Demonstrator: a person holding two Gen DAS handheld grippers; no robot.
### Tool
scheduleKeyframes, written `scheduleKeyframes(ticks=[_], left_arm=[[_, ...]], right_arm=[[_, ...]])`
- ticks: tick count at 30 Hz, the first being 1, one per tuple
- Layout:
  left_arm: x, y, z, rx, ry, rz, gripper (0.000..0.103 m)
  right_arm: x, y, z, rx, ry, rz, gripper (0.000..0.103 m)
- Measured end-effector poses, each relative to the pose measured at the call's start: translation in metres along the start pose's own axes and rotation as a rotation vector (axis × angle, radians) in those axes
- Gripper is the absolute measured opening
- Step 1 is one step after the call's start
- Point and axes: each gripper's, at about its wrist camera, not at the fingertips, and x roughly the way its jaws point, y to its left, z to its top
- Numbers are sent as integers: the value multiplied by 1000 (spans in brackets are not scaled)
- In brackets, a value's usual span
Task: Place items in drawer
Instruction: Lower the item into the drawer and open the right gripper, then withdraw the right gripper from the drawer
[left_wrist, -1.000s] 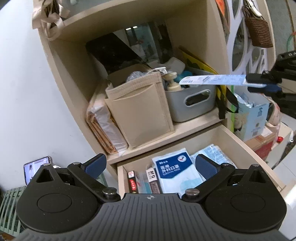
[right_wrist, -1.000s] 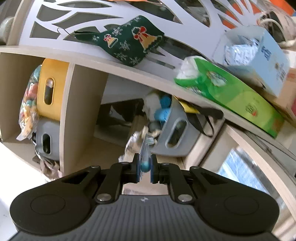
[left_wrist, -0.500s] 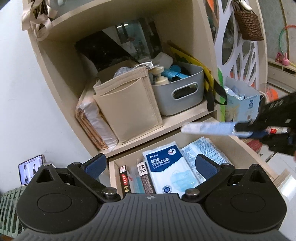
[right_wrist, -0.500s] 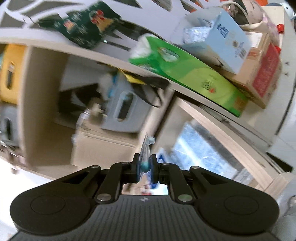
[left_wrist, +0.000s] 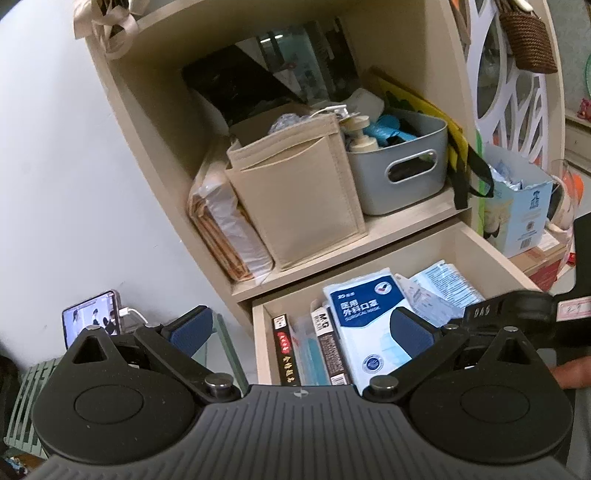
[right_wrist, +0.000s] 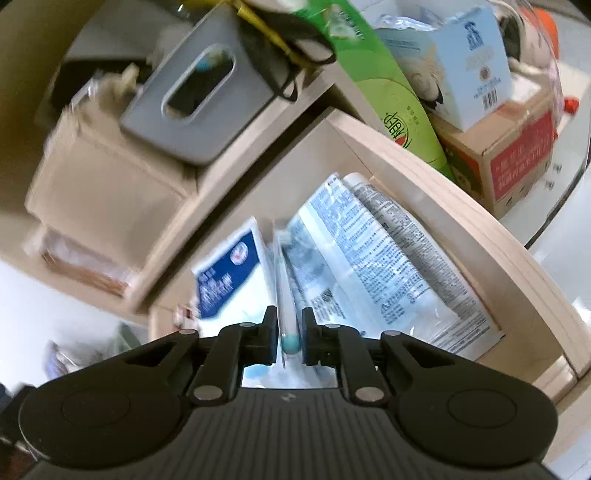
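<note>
Shelving unit with its drawer (right_wrist: 436, 206) pulled out beneath a cluttered shelf; mask packs (left_wrist: 364, 317) already lie inside. Right gripper (right_wrist: 289, 334) is over the drawer, jaws opening, the packaged toothbrush (right_wrist: 286, 295) standing loose between them above the packs near the drawer's middle: release under way, item not yet settled. Left gripper (left_wrist: 301, 328) hangs wide open, empty. A second earlier the toothbrush was clamped level with the shelf; it has since descended.

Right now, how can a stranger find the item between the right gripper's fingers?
Find the open wooden drawer under the shelf. Above its mask packs, the right gripper, jaws opening, has a slim packaged toothbrush between them. Unlike the flat packs, it is narrow, with a teal handle end.
</note>
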Motion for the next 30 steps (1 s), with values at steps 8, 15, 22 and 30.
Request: scheduleKeyframes(ticks=[8, 15, 22, 30], left_arm=[[3, 2, -4, 11, 15, 7, 103], [9, -2, -18, 53, 32, -16, 103], [3, -5, -43, 60, 35, -82, 102], [-35, -14, -79, 132, -40, -225, 92]], right_arm=[[22, 12, -5, -131, 51, -125, 27], [0, 22, -7, -242, -31, -72, 29], [-69, 44, -38, -542, -181, -66, 27], [-117, 42, -89, -591, -201, -76, 25]])
